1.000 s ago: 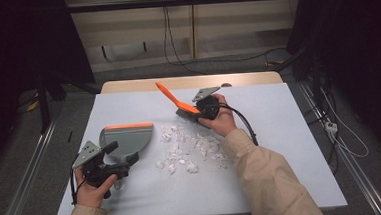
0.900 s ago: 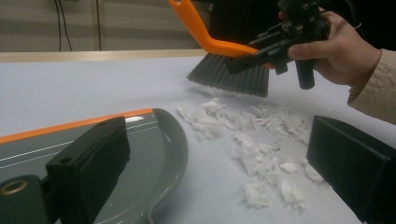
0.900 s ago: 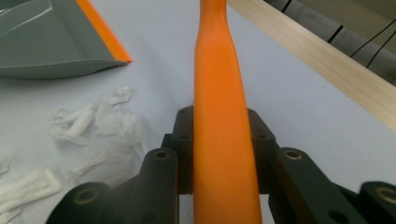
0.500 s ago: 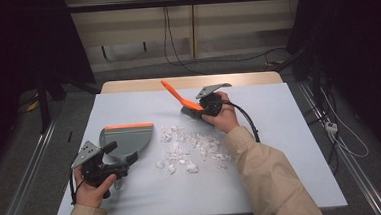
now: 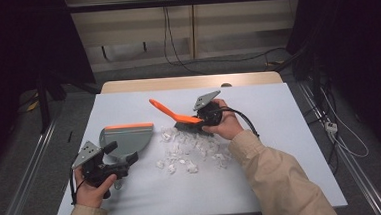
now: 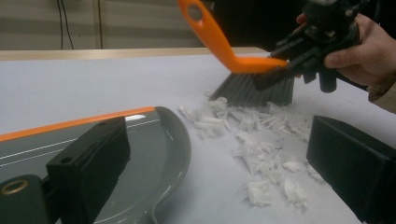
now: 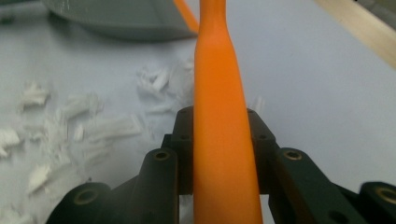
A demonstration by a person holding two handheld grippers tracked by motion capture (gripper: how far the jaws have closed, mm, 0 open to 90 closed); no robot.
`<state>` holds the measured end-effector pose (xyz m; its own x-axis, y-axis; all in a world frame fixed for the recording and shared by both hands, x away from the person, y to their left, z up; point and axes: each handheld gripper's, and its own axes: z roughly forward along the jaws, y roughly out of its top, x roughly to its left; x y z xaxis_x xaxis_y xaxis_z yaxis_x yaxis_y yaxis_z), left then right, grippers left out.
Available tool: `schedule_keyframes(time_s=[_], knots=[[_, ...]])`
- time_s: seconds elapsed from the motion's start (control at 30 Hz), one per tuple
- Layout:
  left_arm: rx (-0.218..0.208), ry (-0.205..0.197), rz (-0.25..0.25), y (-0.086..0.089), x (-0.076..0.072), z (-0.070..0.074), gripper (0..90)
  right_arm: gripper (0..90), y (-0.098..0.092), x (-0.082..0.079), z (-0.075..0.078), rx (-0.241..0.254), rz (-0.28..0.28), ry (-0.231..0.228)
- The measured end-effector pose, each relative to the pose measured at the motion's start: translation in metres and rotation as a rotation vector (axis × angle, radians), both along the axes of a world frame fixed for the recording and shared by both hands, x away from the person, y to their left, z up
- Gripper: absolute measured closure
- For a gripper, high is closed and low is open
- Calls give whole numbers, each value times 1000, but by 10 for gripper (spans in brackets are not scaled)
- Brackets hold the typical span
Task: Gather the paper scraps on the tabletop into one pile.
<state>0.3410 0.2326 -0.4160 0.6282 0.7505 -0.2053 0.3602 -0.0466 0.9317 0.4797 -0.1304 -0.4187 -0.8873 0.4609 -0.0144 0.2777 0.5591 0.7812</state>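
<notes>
A grey dustpan (image 5: 128, 139) with an orange front lip lies left of centre on the white table sheet. My left gripper (image 5: 124, 159) stands open at its rear; in the left gripper view (image 6: 219, 154) one jaw hangs over the pan (image 6: 154, 135) and the other over the sheet. My right gripper (image 5: 194, 121) is shut on the orange handle of a hand brush (image 5: 166, 109), and the handle (image 7: 219, 116) runs up between its jaws. The dark bristles (image 6: 252, 91) touch the far edge of a pile of white paper scraps (image 5: 191, 147).
The white sheet (image 5: 280, 132) covers a wooden table whose bare back edge (image 5: 192, 82) shows beyond it. Cables trail on the floor at the right (image 5: 340, 138) and behind the table. A metal rail (image 5: 22, 178) runs along the floor at the left.
The right gripper has brought the brush nearer and down, from above the sheet to the far edge of the scrap pile. The left gripper and the dustpan have stayed put.
</notes>
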Motion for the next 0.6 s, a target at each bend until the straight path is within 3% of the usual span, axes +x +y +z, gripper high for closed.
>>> schedule_keyframes(time_s=[0.07,0.17,0.3,0.37,0.47,0.5,0.6], knots=[[0,-1,-1,0,0,0,58,716,1,5,3,37,-28,-11],[-2,2,4,0,1,0,58,716,5,14,2,42,-68,-24],[-3,4,4,1,1,-1,58,716,15,25,-6,23,-106,-40],[-3,6,5,1,2,-1,58,716,20,28,-10,-9,-114,-69],[-3,6,4,2,2,-1,58,716,26,32,-15,-53,-117,-81],[-3,6,5,2,2,-1,57,716,27,33,-16,-34,-111,-72],[2,4,4,3,2,-1,58,716,27,29,-16,-43,-72,-60]])
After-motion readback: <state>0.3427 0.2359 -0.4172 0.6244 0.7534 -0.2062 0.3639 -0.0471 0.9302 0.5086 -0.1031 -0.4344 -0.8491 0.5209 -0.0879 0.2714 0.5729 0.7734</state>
